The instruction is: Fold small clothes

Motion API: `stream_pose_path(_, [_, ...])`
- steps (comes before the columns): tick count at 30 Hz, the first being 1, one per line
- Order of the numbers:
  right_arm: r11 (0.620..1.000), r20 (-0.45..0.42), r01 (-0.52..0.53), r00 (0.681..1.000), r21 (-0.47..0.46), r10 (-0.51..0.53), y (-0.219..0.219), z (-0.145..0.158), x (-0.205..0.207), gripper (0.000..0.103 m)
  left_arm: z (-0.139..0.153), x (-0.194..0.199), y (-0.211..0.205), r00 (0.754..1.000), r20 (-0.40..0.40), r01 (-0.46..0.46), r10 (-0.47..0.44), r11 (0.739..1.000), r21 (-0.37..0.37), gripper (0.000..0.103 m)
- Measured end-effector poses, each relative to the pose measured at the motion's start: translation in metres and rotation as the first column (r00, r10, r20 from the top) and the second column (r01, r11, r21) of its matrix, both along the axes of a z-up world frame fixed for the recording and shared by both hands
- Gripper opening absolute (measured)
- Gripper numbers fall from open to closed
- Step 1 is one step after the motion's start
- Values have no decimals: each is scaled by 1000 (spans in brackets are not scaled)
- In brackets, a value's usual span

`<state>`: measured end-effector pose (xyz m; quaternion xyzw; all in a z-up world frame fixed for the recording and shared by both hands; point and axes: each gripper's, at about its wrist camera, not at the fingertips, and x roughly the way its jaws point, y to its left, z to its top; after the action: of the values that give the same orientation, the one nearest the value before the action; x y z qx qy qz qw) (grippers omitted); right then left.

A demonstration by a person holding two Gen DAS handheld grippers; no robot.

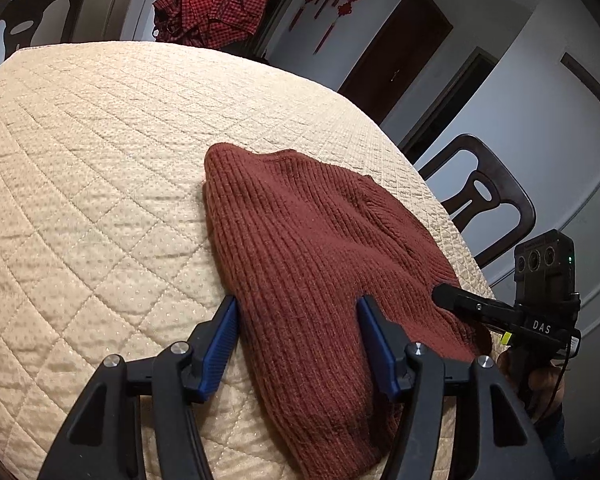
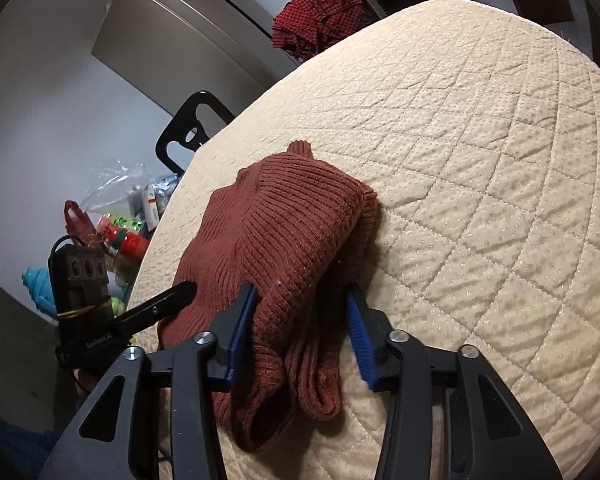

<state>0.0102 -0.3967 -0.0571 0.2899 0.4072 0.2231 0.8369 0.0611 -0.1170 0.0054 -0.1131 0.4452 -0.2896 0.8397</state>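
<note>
Both hand-held grippers sit half open over the sweater.
I see left hand-held gripper (image 1: pixel 298 334) and right hand-held gripper (image 2: pixel 302 330) astride the folded sweater (image 1: pixel 312 248), neither pinching; it lies on the bench (image 1: pixel 100 160) at my 6 o'clock edge.

Even, soft indoor light; faint shadows beside the sweater (image 1: pixel 316 248); strong fisheye bending and dark vignetting at the corners; focus sharp.

Sweater (image 1: pixel 312 248) on quilted table (image 1: pixel 100 160), checked cloth (image 1: pixel 212 12) at far edge, chairs (image 1: pixel 480 196) behind
</note>
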Motion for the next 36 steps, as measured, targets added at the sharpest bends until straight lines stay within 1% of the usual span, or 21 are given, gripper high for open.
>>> stream_pose_path(2, [1000, 1, -8, 1000, 4, 8, 2, 0, 3, 36, 1, 1, -3, 1000, 5, 2, -3, 1000, 20, 63])
stream_pose_path(5, [1000, 7, -13, 1000, -3, 13, 4, 1, 5, 30, 4, 1, -10, 1000, 23, 5, -6, 998, 55, 57])
stream_pose_path(7, [1000, 13, -11, 1000, -7, 11, 5, 4, 4, 26, 10, -2, -14, 999, 46, 5, -8, 997, 83, 48])
stream_pose_path(10, [999, 30, -8, 999, -37, 9, 10, 12, -1, 24, 20, -7, -17, 996, 89, 2, -12, 993, 116, 39])
stream_pose_path(12, [999, 43, -7, 999, -47, 9, 12, 17, -3, 24, 25, -9, -15, 995, 103, 4, -17, 992, 124, 37])
stream_pose_path(19, [999, 91, -20, 996, -46, 24, 22, 36, -10, 24, 42, -14, -13, 988, 150, 20, -40, 991, 135, 34])
stream_pose_path(24, [999, 116, -33, 993, -42, 38, 32, 44, -9, 24, 51, -13, -4, 983, 182, 6, -30, 991, 132, 34])
stream_pose_path(28, [998, 128, -52, 990, -30, 55, 45, 46, 0, 24, 54, -9, 10, 981, 194, -21, -5, 991, 132, 34])
stream_pose_path(36, [990, 153, -135, 978, -31, 138, 98, 55, 31, 24, 58, 9, 62, 976, 204, -96, 69, 987, 127, 34])
